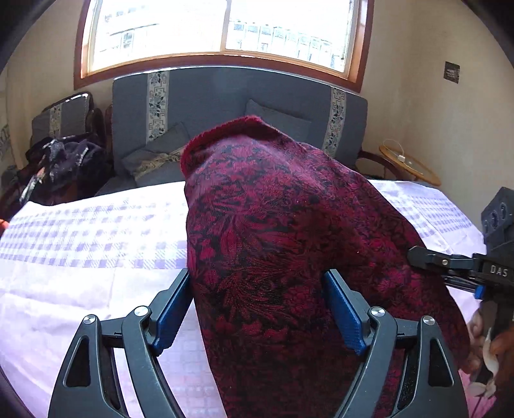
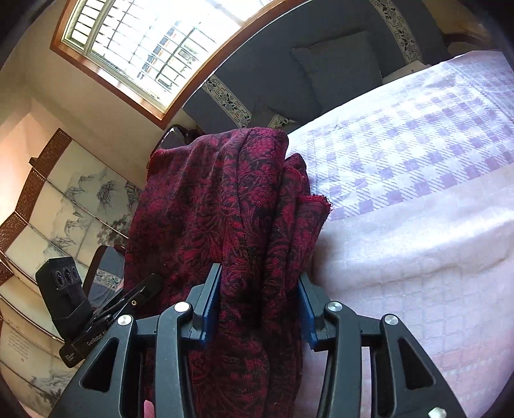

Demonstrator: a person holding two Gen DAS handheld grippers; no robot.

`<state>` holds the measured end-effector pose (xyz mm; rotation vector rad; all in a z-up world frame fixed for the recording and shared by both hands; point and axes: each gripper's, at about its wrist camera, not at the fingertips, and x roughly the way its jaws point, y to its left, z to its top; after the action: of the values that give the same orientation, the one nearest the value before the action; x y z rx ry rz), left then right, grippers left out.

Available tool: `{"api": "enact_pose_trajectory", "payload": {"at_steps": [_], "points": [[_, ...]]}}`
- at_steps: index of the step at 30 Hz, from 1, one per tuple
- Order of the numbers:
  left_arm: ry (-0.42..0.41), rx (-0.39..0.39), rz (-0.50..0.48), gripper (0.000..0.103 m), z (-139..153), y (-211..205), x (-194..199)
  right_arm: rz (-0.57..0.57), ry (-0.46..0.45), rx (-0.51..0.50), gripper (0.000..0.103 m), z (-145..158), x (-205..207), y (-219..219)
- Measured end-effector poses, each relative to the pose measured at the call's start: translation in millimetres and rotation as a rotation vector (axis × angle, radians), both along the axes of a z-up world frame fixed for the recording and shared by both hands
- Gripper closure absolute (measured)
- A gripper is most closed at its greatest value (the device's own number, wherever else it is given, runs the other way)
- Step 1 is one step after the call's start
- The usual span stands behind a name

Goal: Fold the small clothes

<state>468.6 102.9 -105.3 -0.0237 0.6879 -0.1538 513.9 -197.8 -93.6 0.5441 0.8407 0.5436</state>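
Left wrist view: left tool, black frame with blue pads, fingers spread wide with the red-and-black patterned cloth draped between them and filling the gap; whether the pads press the fabric cannot be told; cloth raised above a bed covered by a lilac checked sheet, its hemmed edge peaking towards a grey-blue sofa under a wood-framed window; right tool entering from the right edge, tip touching the cloth's right side, its own state not legible here; a hand visible at lower right; dark clothes heaped at far left; a round side table at right. Right wrist view: right tool with fingers part-closed, pinching a bunched fold of the same cloth between blue pads; cloth hanging in vertical folds, held above the sheet's left portion; left tool seen at lower left, just beside the cloth's edge; painted folding screen behind it; grey cushion on the sofa.
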Motion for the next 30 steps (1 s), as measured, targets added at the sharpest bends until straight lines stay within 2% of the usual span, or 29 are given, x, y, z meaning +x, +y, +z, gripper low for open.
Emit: {"api": "enact_pose_trajectory", "payload": {"at_steps": [2, 3, 5, 10, 13, 16, 21, 27, 30], "points": [[-0.086, 0.109, 0.061, 0.019, 14, -8, -18, -0.017, -0.075, -0.001, 0.061, 17, -24, -7], [-0.127, 0.134, 0.077, 0.017, 21, -12, -29, -0.010, -0.107, 0.000, 0.061, 28, -38, -6], [-0.188, 0.130, 0.092, 0.006, 36, -14, -51, -0.020, -0.168, -0.025, 0.057, 44, -66, -8], [-0.349, 0.146, 0.161, 0.000, 71, -24, -115, -0.021, -0.307, -0.117, 0.042, 77, -139, -10], [-0.412, 0.136, 0.163, 0.000, 91, -35, -152, -0.008, -0.357, -0.142, 0.038, 92, -174, -7], [-0.422, 0.133, 0.176, 0.000, 104, -44, -182, 0.004, -0.392, -0.180, 0.037, 104, -202, -4], [-0.442, 0.113, 0.129, 0.000, 119, -62, -227, 0.011, -0.431, -0.225, 0.034, 113, -236, -4], [-0.490, 0.130, 0.129, 0.000, 128, -78, -269, 0.003, -0.451, -0.212, 0.029, 122, -266, -10], [-0.490, 0.110, 0.125, 0.000, 132, -78, -282, -0.001, -0.456, -0.218, 0.026, 126, -278, -10]]}}
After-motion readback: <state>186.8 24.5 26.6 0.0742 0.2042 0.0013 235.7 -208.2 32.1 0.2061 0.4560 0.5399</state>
